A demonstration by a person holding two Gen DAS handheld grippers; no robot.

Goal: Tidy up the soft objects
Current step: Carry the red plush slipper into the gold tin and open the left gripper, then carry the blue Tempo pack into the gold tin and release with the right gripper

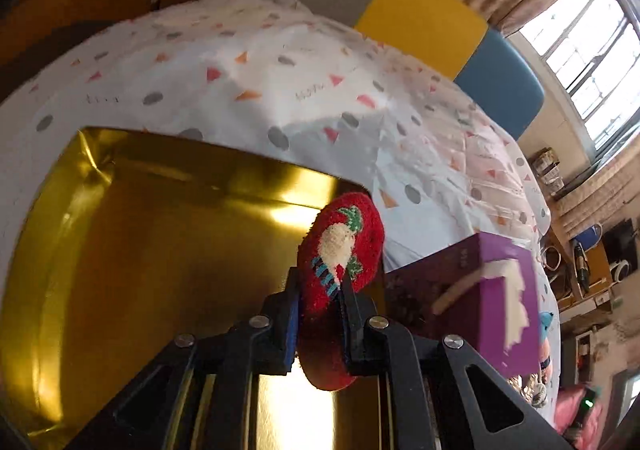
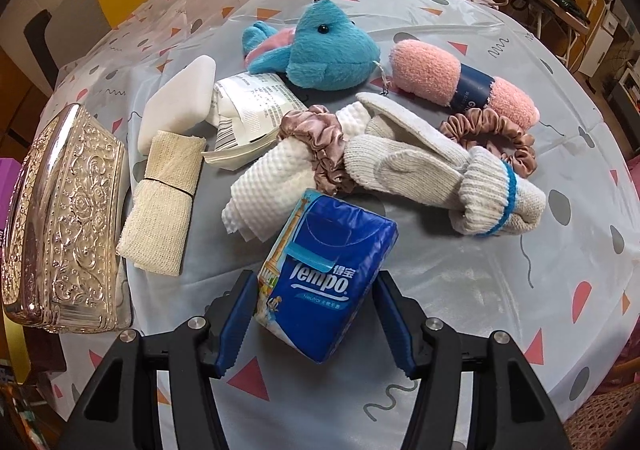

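Left hand-held gripper (image 1: 318, 290): pinching red fuzzy sock (image 1: 340, 270), poised over open gold tin (image 1: 140, 230) on surface (image 1: 240, 69).
Right hand-held gripper (image 2: 316, 314): half spread, straddling blue Tempo tissue pack (image 2: 324, 282); pad contact unclear.
Step, judged: depositing sock in tin.
Next: lower sock, release inside walls.
Plush dolphin (image 2: 320, 49), knit gloves (image 2: 440, 177), scrunchies (image 2: 324, 145) await on surface.

Fuzzy red knit sock (image 1: 340, 270) against glossy gold metal tin (image 1: 160, 250). Shiny embossed silver metal lid (image 2: 64, 217). Glossy blue plastic tissue pack (image 2: 324, 282). Plush blue toy (image 2: 320, 53), satin scrunchie (image 2: 324, 145), ribbed knit gloves (image 2: 440, 173), matt white sponge (image 2: 180, 101), coarse gauze bandage (image 2: 164, 205). Smooth plastic tablecloth (image 2: 520, 290).
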